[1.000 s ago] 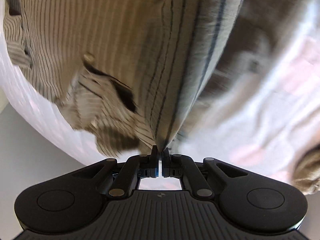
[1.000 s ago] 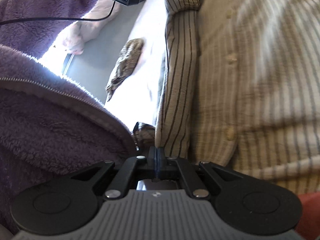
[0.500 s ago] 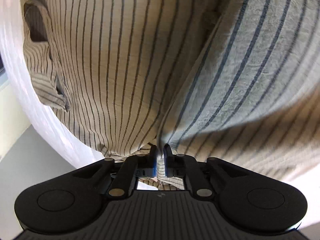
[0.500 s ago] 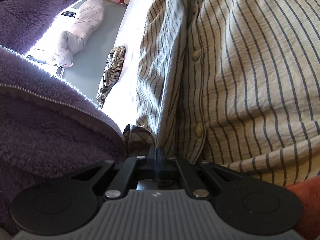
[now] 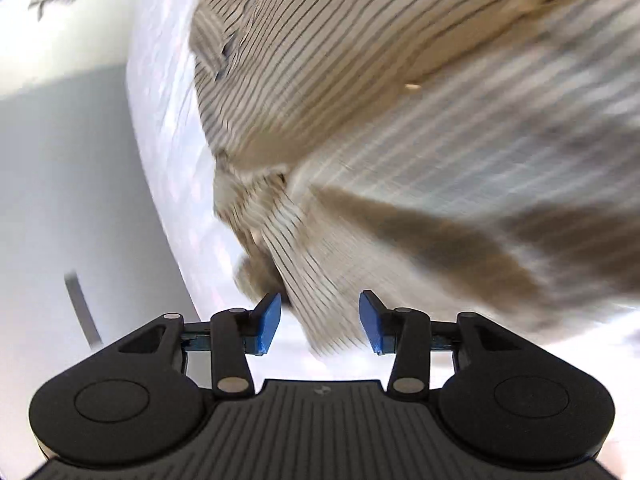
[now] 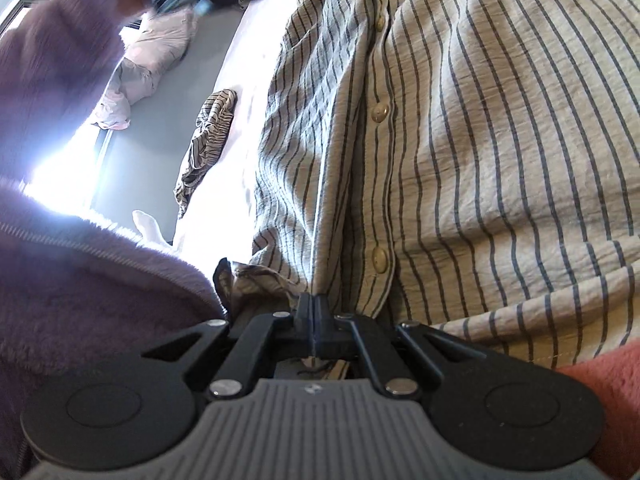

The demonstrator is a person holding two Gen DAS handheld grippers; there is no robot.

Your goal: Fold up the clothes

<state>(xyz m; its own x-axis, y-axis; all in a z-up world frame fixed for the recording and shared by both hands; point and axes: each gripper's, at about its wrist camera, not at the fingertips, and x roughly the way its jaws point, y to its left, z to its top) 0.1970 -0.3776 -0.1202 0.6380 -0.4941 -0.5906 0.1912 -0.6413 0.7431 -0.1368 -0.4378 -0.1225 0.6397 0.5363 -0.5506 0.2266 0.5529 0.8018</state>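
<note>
Left gripper: the left gripper (image 5: 319, 324) stands wide apart with its blue pads (image 5: 269, 322) showing and nothing between them; a corner of cloth hangs just ahead of the gap, not pinched
Right gripper: the right gripper (image 6: 314, 308) is pressed fully together, clamped on the lower edge of the striped shirt (image 6: 460, 140) beside its button placket
Striped shirt: beige with thin dark stripes, spread over the white bed (image 6: 240, 80); in the left wrist view it fills the upper right (image 5: 400, 140), blurred by motion, with a cuff or sleeve end lying near the mattress edge
Buttons: three pale buttons (image 6: 379, 112) run down the placket in the right wrist view, the lowest just above the closed fingers
Bed: white sheet, its edge curving down the left wrist view (image 5: 168, 160) with grey floor (image 5: 60, 200) beyond
Other clothes: a crumpled dark-striped garment (image 6: 212, 128) lies on the bed well apart from the shirt; a pale pink bundle (image 6: 152, 64) lies on the floor past the bed
Person: a purple fleece sleeve (image 6: 80, 280) with a zip fills the lower left of the right wrist view; a second, blurred purple sleeve (image 6: 64, 40) is raised at top left
Lower right: a patch of coral-red fabric (image 6: 600, 376) touches the shirt's hem
</note>
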